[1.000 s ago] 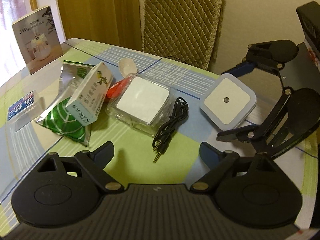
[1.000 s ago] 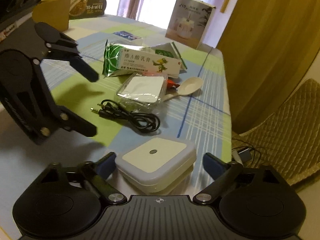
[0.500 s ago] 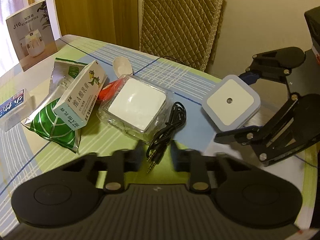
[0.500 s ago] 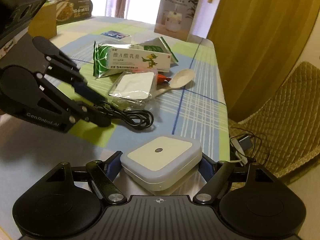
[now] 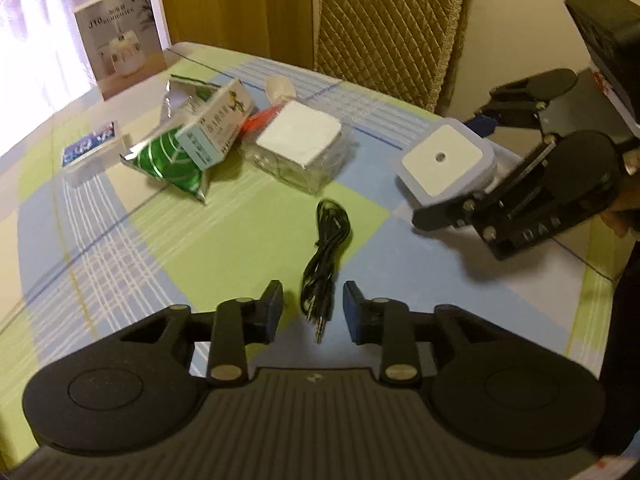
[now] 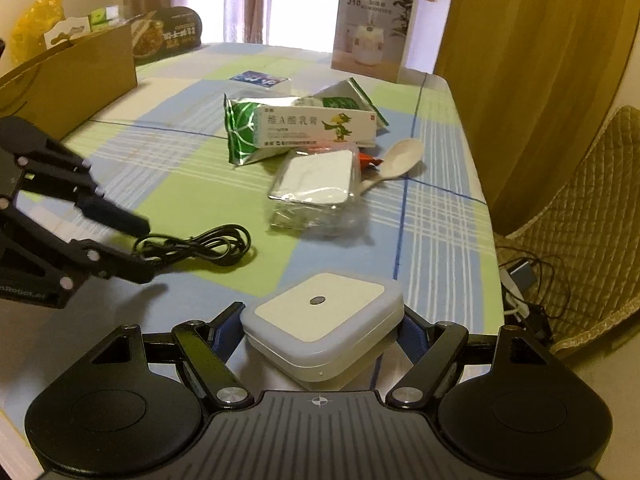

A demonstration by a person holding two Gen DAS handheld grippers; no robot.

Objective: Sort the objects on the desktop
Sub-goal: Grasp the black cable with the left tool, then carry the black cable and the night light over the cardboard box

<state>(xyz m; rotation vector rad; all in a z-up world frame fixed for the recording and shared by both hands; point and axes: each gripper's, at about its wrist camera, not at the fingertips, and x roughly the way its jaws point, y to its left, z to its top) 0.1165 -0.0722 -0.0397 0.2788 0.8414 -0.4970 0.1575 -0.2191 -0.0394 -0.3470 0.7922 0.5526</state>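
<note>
Right wrist view: your right gripper (image 6: 320,334) clamps the white square night light (image 6: 324,322). Your left gripper (image 5: 313,312) is partly open, its jaws either side of the black cable (image 5: 326,248), apart from it.

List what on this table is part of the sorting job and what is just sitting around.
Part of the job:
- night light, clamped in the right gripper
- black cable, between the open left gripper fingers
- medicine box
- green packet
- spoon

Sitting around:
- humidifier box
- quilted chair
- paper bag
</note>
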